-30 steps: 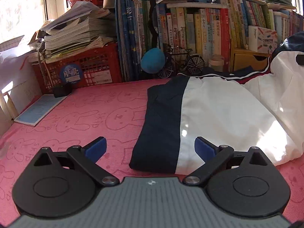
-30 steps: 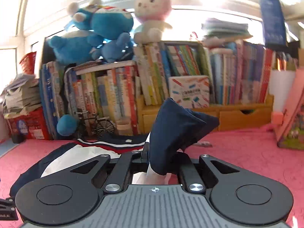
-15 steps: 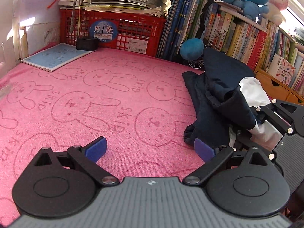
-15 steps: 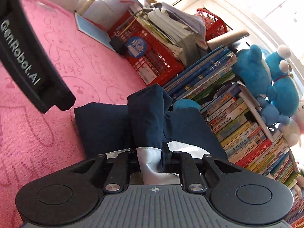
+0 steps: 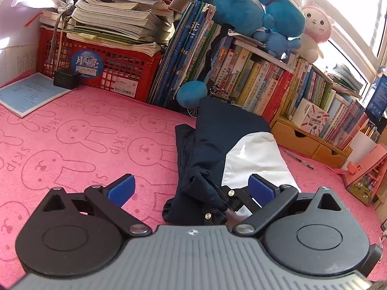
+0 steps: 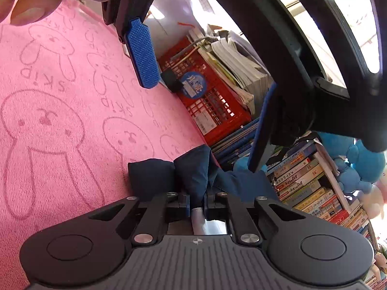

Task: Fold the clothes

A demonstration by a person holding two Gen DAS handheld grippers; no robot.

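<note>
Left wrist view: the left gripper (image 5: 191, 189) hangs over a pink bunny-print cloth (image 5: 79, 140), its jaws wide apart and holding nothing. The jacket (image 5: 217, 145), navy with a white panel, lies bunched on the cloth just in front of the gripper's right blue pad (image 5: 260, 188). The right gripper (image 5: 225, 205) shows as black linkage right at the jacket's near end, with navy fabric gathered into it. Beyond the jacket stand a row of books (image 5: 254, 79) with blue plush toys (image 5: 256, 12) on top, and a blue ball (image 5: 192, 94) sits at the jacket's far edge. Left of the jacket, at the back, is a red crate (image 5: 116, 72) stacked with papers. A blue booklet (image 5: 26, 94) lies far left of it on the cloth.

Right wrist view: the right gripper (image 6: 196, 201) has its jaws together, clamped on a fold of the jacket (image 6: 193, 171); a strip of white fabric shows behind the pinch. The jacket's navy cloth bulges just beyond the fingertips, resting on the pink cloth (image 6: 55, 125). Above the jacket looms the left gripper (image 6: 203, 96), its pads well apart. A thumb (image 6: 29, 2) shows far above and left of the jacket. The crate (image 6: 212, 101) stands beyond the jacket.
</note>
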